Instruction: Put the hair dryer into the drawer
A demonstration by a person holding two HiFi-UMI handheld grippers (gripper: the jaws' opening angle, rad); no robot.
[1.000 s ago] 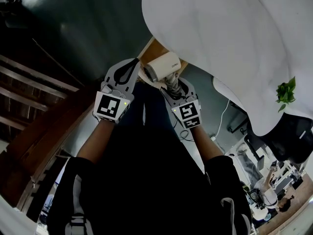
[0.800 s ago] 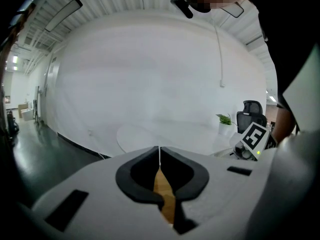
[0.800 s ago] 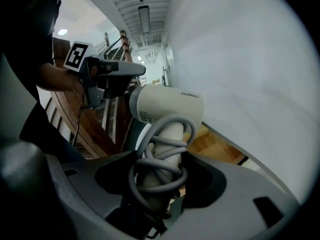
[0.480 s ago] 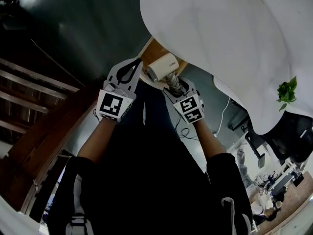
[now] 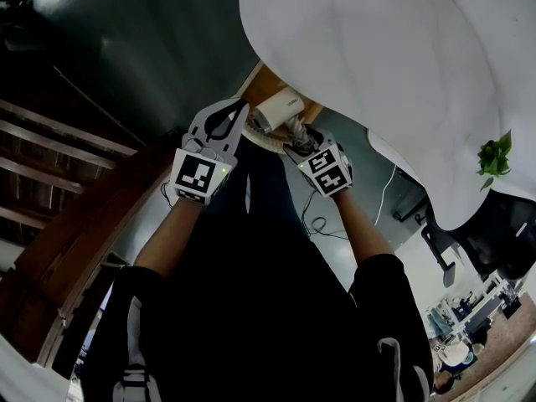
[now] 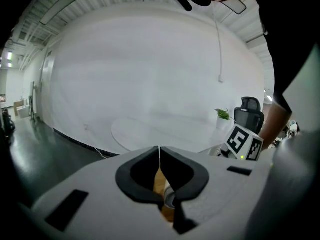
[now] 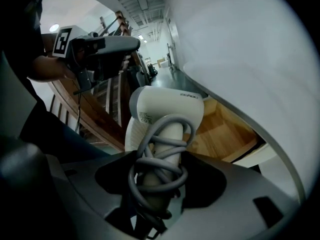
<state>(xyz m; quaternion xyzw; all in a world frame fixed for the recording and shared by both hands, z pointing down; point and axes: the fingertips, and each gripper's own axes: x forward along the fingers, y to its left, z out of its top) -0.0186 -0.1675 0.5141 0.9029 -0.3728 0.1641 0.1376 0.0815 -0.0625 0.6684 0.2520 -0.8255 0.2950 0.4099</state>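
Observation:
A white hair dryer [image 5: 277, 110] [image 7: 167, 109] has its grey cord wound round the handle. My right gripper [image 5: 295, 138] [image 7: 157, 170] is shut on that wrapped handle, barrel pointing away from me. It hangs just above the open wooden drawer [image 5: 266, 80] [image 7: 226, 130] under the white table [image 5: 377, 65]. My left gripper [image 5: 226, 122] [image 6: 160, 154] sits beside it at the drawer's near left, its black pads touching tip to tip. Whether anything is caught between them I cannot tell. In the right gripper view the left gripper [image 7: 107, 44] shows at the upper left.
The white table's edge [image 7: 250, 109] overhangs the drawer on the right. Wooden stair rails [image 5: 59, 141] run along the left. Cables [image 5: 314, 224] lie on the floor below my arms. A potted plant [image 5: 494, 156] and a black office chair [image 6: 251, 113] stand farther off.
My right gripper has sunk toward the drawer with the hair dryer and tipped more steeply down. The left gripper has dipped slightly and stays shut.

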